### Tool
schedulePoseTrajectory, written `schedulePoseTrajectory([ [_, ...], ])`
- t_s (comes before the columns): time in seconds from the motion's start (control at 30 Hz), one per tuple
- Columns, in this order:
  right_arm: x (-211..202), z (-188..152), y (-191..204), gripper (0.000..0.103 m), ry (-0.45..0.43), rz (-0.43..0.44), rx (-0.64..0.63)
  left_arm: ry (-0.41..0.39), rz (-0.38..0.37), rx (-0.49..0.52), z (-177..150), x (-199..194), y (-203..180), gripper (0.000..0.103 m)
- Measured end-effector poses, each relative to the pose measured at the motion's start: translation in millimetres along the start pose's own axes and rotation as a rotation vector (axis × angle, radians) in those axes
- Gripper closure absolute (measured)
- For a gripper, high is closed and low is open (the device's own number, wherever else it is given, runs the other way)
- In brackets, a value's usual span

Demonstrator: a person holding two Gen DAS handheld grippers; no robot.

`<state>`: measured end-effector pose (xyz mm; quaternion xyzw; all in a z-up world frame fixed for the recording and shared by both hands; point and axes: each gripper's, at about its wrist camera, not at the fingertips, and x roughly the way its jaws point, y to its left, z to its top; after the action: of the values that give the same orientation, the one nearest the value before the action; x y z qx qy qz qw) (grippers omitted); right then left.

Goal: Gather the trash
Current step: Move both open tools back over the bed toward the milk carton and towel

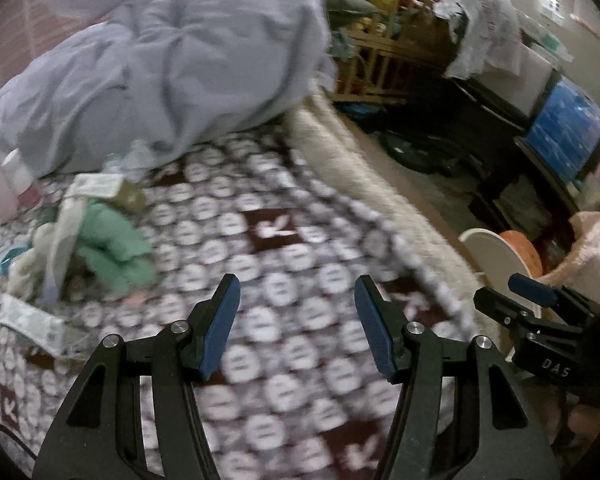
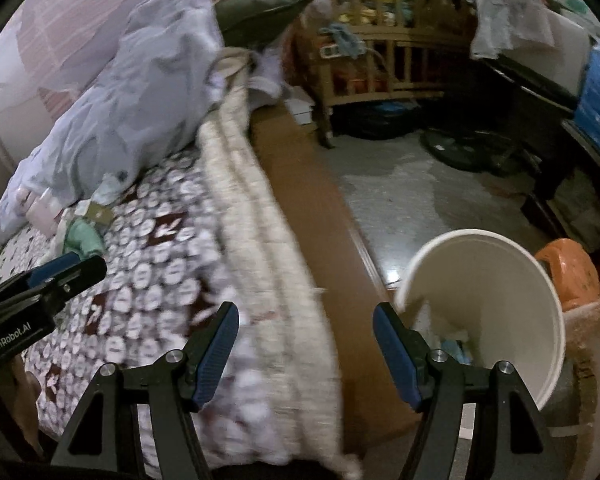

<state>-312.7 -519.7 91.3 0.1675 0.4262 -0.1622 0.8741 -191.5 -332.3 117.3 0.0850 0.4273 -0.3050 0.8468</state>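
Note:
A pile of trash lies on the patterned bedspread [image 1: 284, 256]: a crumpled green piece [image 1: 112, 244], a white wrapper [image 1: 32, 320], a paper packet [image 1: 96, 186] and pale scraps. The pile also shows in the right wrist view [image 2: 80, 236]. My left gripper [image 1: 296, 320] is open and empty over the bedspread, right of the pile. My right gripper [image 2: 304, 344] is open and empty over the bed's edge. A white bin [image 2: 496, 300] stands on the floor beside the bed, just right of my right gripper, with some trash inside. The bin also shows in the left wrist view [image 1: 496, 256].
A grey-blue duvet [image 1: 172, 64] is heaped at the head of the bed. Pink and white bottles [image 1: 4, 184] lie beside the pile. An orange bag [image 2: 572, 276] sits behind the bin. A wooden crib [image 2: 380, 60] and dark furniture [image 2: 540, 120] stand across the floor.

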Motion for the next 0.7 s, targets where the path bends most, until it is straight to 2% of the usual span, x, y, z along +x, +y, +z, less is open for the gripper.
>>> schedulePoseTrajectory([
  [0.37, 17, 4, 93, 0.036, 0.029, 0.109, -0.133, 0.008, 0.116, -0.113, -15, -17, 86, 0.045],
  [0.53, 21, 2, 128, 0.036, 0.040, 0.150, -0.182, 0.033, 0.139, -0.170, -11, -4, 123, 0.045],
  [0.7, 27, 0, 150, 0.036, 0.056, 0.162, -0.225, 0.093, 0.156, -0.202, -13, 12, 155, 0.045],
])
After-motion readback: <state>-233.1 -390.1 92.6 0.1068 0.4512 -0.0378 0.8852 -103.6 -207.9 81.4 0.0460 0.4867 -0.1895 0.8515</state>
